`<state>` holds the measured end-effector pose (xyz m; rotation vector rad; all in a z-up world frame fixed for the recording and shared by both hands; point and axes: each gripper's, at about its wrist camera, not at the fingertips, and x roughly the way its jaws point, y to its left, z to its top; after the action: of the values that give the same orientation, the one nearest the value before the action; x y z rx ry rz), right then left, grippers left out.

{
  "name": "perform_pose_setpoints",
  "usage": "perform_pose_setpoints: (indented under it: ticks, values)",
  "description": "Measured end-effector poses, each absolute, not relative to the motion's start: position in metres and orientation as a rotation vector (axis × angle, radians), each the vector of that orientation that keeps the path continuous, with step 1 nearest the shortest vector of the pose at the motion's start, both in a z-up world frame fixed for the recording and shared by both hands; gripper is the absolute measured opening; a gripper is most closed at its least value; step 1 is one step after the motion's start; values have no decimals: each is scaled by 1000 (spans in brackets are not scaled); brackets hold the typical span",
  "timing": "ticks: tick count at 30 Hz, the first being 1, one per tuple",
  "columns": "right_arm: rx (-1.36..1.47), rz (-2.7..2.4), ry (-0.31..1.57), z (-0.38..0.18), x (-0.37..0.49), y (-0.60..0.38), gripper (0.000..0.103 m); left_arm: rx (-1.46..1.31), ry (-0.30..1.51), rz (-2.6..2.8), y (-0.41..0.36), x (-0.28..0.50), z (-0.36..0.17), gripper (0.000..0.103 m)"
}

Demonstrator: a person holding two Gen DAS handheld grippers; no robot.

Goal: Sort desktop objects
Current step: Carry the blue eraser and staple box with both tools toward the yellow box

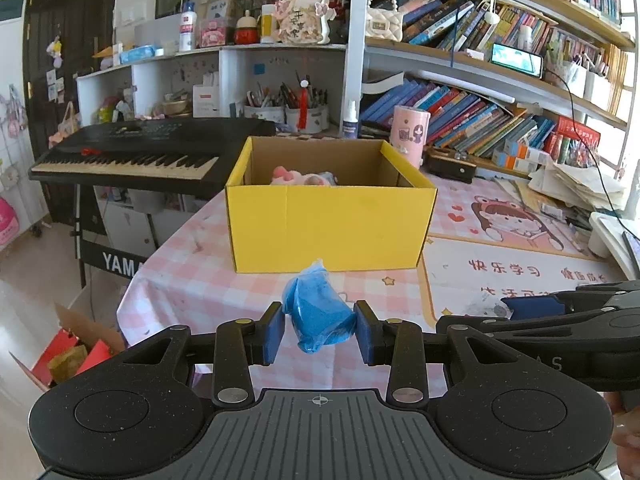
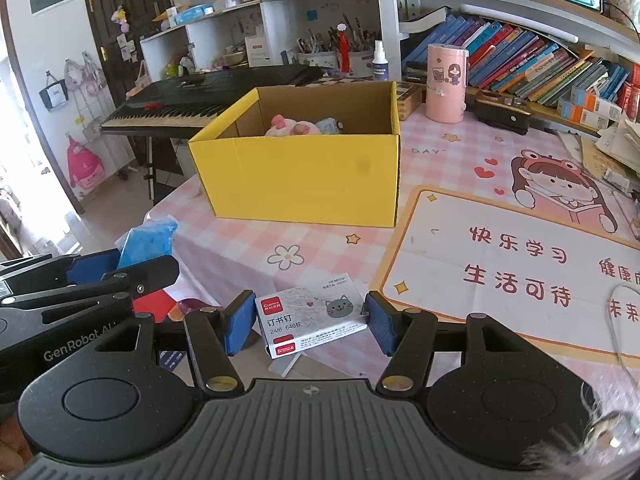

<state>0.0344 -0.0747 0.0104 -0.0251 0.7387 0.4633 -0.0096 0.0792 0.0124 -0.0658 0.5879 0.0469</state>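
Note:
My left gripper [image 1: 319, 330] is shut on a small blue packet [image 1: 318, 312], held above the pink checked tablecloth in front of the yellow cardboard box [image 1: 332, 224]. In the right wrist view the same blue packet [image 2: 148, 240] shows at the left. My right gripper [image 2: 311, 322] is shut on a white staple box [image 2: 312, 320] with a grey cat printed on it, both blue pads against its ends, near the table's front edge. The yellow box [image 2: 300, 176] stands open-topped farther back, with a pink plush toy [image 2: 290, 126] and a small blue item inside.
A black keyboard [image 1: 132, 152] stands left of the table, over open floor with red bags [image 1: 68, 354]. A pink cylinder [image 2: 446, 82], a black case [image 2: 502, 114] and shelves of books line the back. A printed desk mat [image 2: 512, 264] covers the right side; paper stacks [image 1: 580, 184] lie far right.

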Motion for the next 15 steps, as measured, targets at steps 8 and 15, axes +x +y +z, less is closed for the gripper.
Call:
perform_pose_setpoints:
  ticks: [8, 15]
  values:
    - [-31, 464, 733, 11, 34, -72, 57, -69, 578, 50, 84, -11, 14, 36]
    - [-43, 469, 720, 17, 33, -68, 57, -78, 559, 64, 88, -12, 18, 36]
